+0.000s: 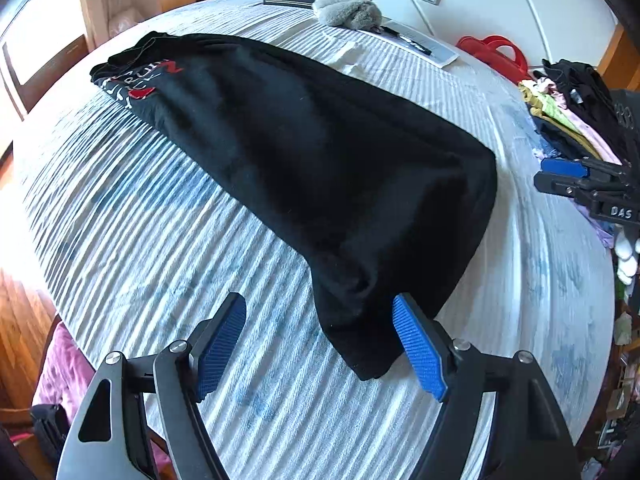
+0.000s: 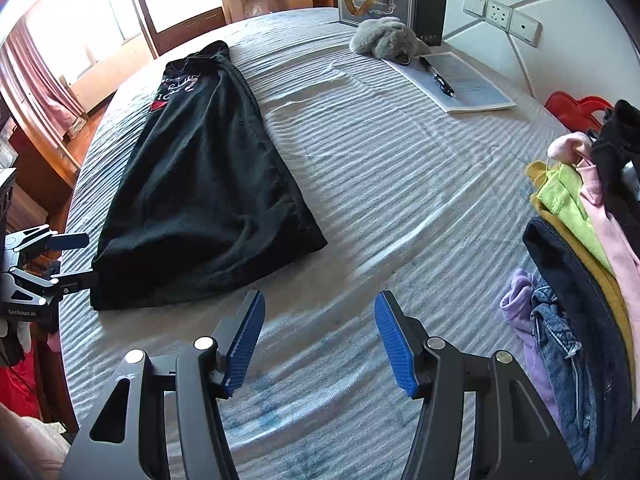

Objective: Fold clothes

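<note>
A black garment (image 1: 320, 160) with white and red lettering at its far end lies folded into a long strip on the striped bed cover (image 1: 160, 240). My left gripper (image 1: 320, 344) is open above the strip's near corner. That corner lies between the blue pads (image 1: 420, 348), close against the right-hand one, and is not pinched. In the right wrist view the same garment (image 2: 200, 184) stretches away at the left. My right gripper (image 2: 320, 340) stands open over bare bed cover (image 2: 360, 200) with nothing between its fingers. Each gripper shows in the other's view: the right gripper (image 1: 540, 175) and the left gripper (image 2: 78, 260).
A pile of mixed clothes (image 2: 580, 208) lies at the bed's right side. At the far end are a dark gift bag (image 2: 384, 0), a grey fluffy item (image 2: 384, 38), a paper with a pen (image 2: 460, 80) and a red object (image 2: 576, 108). Wooden floor (image 1: 24, 320) is left of the bed.
</note>
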Demonstrator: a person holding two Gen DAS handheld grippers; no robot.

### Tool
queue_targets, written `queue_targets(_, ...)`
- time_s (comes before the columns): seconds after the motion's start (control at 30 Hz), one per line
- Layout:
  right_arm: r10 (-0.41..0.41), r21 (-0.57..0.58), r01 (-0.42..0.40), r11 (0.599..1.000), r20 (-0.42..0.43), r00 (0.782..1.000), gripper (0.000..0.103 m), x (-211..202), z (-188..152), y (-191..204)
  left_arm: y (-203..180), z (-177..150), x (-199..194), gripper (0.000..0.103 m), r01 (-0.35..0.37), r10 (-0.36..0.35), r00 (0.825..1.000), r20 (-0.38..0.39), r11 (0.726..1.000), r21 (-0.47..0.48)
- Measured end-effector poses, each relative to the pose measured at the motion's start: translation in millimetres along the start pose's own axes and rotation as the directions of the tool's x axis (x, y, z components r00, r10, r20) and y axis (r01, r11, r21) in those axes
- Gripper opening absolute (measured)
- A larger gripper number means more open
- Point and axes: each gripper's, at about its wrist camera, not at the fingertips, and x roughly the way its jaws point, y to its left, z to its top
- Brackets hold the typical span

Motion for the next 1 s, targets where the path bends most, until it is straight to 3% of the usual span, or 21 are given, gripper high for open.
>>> queue_targets(0.13, 0.075, -0.083, -0.075, 0.994, 0.0, 0.997, 0.057, 9, 13, 2, -10, -1, 12, 0.077, -0.077, 0.077, 0.997, -0.002, 0.994, -0.083)
queue_targets(0.33, 0.168, -0.215, -0.172, 0.961, -0.036, 0.985, 0.057, 38, 31, 4, -32, 2, 17, 0.076, -0.169, 0.172, 0.985, -0.006, 0.959, -0.228)
queue_targets(0.63, 0.246, -0.283, -0.266, 0.921, -0.104, 0.964, 0.057, 64, 35, 2, -50, 3, 23, 0.076, -0.176, 0.187, 0.982, 0.008, 0.938, -0.298)
queue_targets(0.73, 0.275, -0.298, -0.289, 0.91, -0.088, 0.957, 0.067, 65, 31, 1, -50, 2, 24, 0.075, -0.174, 0.185, 0.983, 0.006, 0.935, -0.308)
queue_targets(0.77, 0.288, -0.301, -0.302, 0.905, -0.089, 0.953, 0.073, 65, 29, 1, -51, 3, 23, 0.072, -0.171, 0.18, 0.984, -0.002, 0.935, -0.311)
queue_targets(0.83, 0.257, -0.331, -0.274, 0.903, -0.095, 0.962, 0.074, 67, 28, 8, -53, 4, 21, 0.051, -0.147, 0.151, 0.988, -0.013, 0.934, -0.326)
queue_targets(0.9, 0.193, -0.373, -0.217, 0.902, -0.1, 0.976, 0.065, 67, 27, 16, -55, 4, 19, 0.013, -0.084, 0.085, 0.996, -0.014, 0.928, -0.364)
queue_targets(0.93, 0.169, -0.391, -0.199, 0.898, -0.11, 0.979, 0.055, 67, 28, 20, -55, 4, 17, 0.013, -0.054, 0.055, 0.998, -0.006, 0.92, -0.388)
queue_targets(0.97, 0.183, -0.386, -0.218, 0.896, -0.125, 0.975, 0.028, 65, 31, 20, -56, 3, 14, 0.013, -0.027, 0.032, 0.999, 0.006, 0.914, -0.405)
queue_targets(1.0, 0.199, -0.367, -0.236, 0.9, -0.137, 0.97, 0.017, 63, 33, 18, -56, 3, 10, 0.012, 0.006, 0.004, 1.0, 0.023, 0.905, -0.425)
